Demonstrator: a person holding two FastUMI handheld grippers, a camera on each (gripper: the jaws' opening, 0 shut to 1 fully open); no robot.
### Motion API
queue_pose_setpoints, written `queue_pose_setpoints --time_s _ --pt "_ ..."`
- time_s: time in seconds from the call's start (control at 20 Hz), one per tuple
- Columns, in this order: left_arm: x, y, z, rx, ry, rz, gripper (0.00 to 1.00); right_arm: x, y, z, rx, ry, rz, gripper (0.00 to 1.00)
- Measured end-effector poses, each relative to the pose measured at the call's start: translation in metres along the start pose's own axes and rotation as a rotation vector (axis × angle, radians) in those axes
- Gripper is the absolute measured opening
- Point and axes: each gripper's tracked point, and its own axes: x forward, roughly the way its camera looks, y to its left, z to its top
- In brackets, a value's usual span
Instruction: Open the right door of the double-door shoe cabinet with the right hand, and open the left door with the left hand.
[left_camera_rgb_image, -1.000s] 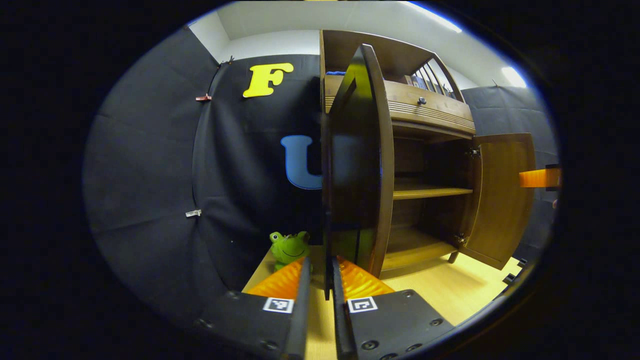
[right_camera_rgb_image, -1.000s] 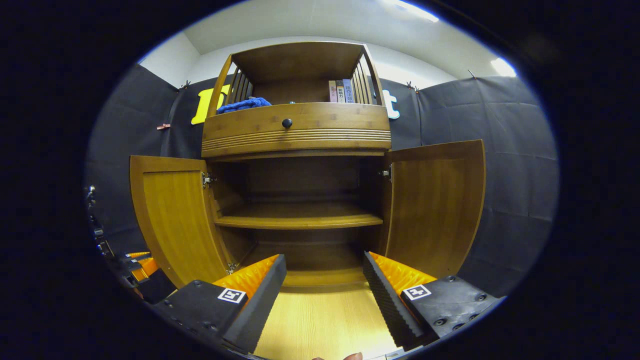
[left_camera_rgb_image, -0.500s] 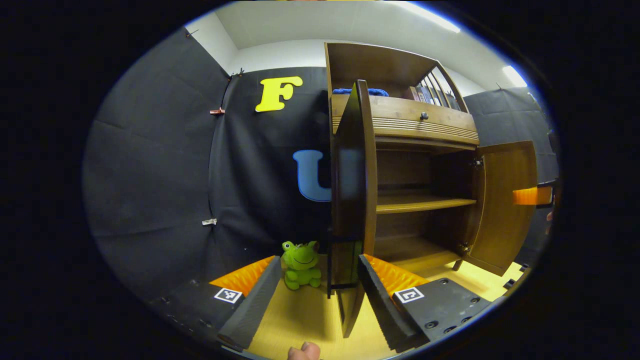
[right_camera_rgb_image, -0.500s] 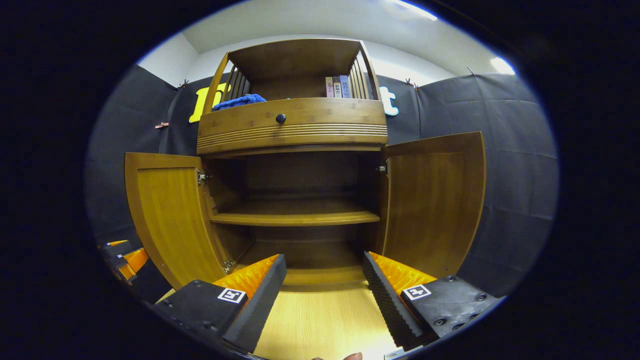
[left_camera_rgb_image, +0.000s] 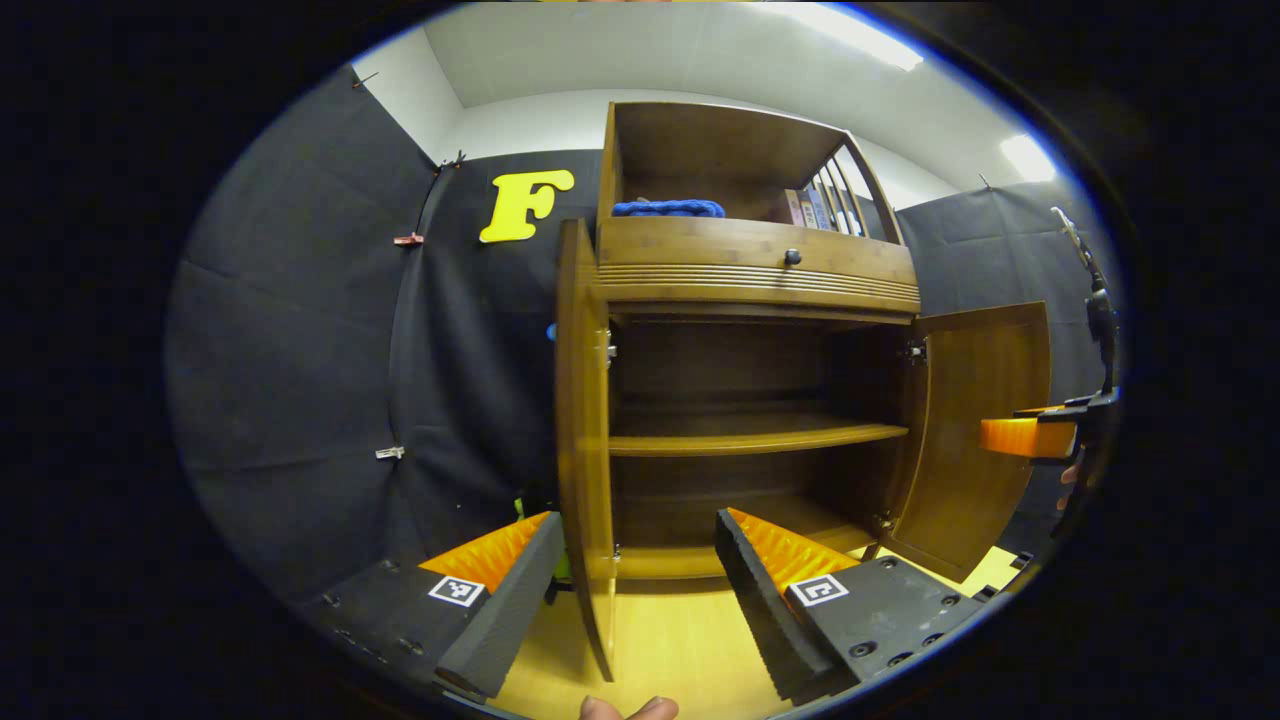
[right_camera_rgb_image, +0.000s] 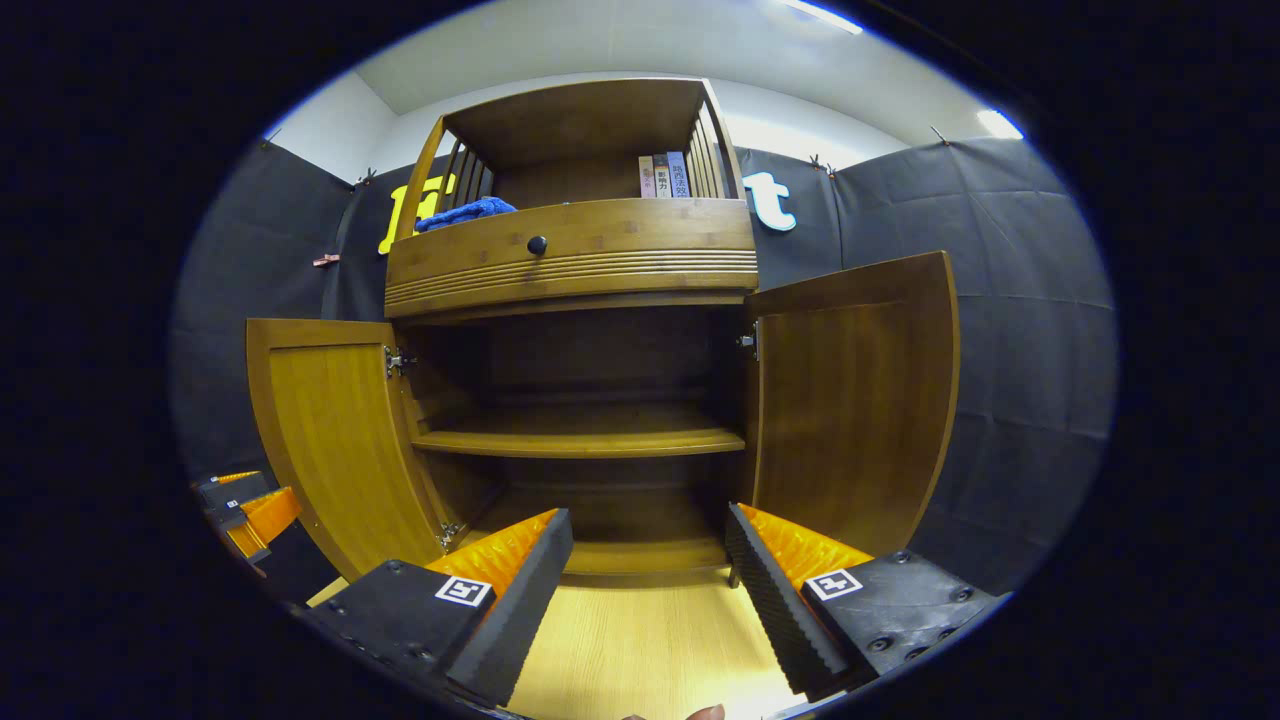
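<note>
Cabinet interior open to access; both doors swung wide.
The left door (right_camera_rgb_image: 345, 440) at 9 o'clock and right door (right_camera_rgb_image: 850, 400) at 3 o'clock flank the opening; the middle shelf (right_camera_rgb_image: 580, 440) splits it into two bays. The left door's edge (left_camera_rgb_image: 580, 440) stands between the left gripper (left_camera_rgb_image: 640, 590) jaws. Bare worktop (right_camera_rgb_image: 640, 640) lies at 6 o'clock.

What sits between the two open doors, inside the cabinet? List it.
In the right gripper view, between the left door and right door lies the open cabinet interior: one bare wooden shelf and the bare bottom board.
</note>
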Motion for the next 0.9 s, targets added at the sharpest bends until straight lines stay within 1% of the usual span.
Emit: queue_pose_setpoints --time_s 0.05,0.1,0.2,0.5,0.55,0.7,0.75,0.8,0.85,0.9 --pt "0.002 -0.010 0.003 -0.004 -0.001 -0.005 0.92 0.000 -0.005 0.001 0.002 0.001 0.001 0.98" --pt "0.003 -0.020 0.005 -0.010 -0.005 -0.013 0.97 0.001 -0.009 0.002 0.007 -0.001 0.002 0.98" --pt "0.007 -0.037 0.012 -0.020 -0.015 -0.019 0.93 0.004 -0.017 0.005 0.013 -0.006 0.005 0.98" --pt "0.026 -0.073 0.036 -0.072 -0.066 -0.003 0.92 0.008 -0.043 0.014 -0.002 -0.029 0.013 0.98" --pt "0.028 -0.079 0.039 -0.074 -0.071 0.002 0.95 0.009 -0.046 0.015 -0.005 -0.033 0.014 0.98" --pt "0.035 -0.100 0.048 -0.061 -0.086 -0.012 0.95 0.010 -0.054 0.016 -0.010 -0.043 0.022 0.98" --pt "0.037 -0.107 0.055 -0.055 -0.104 -0.016 0.92 0.011 -0.058 0.015 -0.014 -0.042 0.023 0.98" --pt "0.038 -0.113 0.059 -0.049 -0.114 -0.020 0.95 0.012 -0.061 0.015 -0.016 -0.042 0.023 0.98" --pt "0.039 -0.121 0.061 -0.042 -0.119 -0.030 0.92 0.012 -0.063 0.014 -0.013 -0.042 0.024 0.98" --pt "0.040 -0.129 0.061 -0.036 -0.121 -0.041 0.92 0.012 -0.065 0.014 -0.009 -0.042 0.024 0.98"
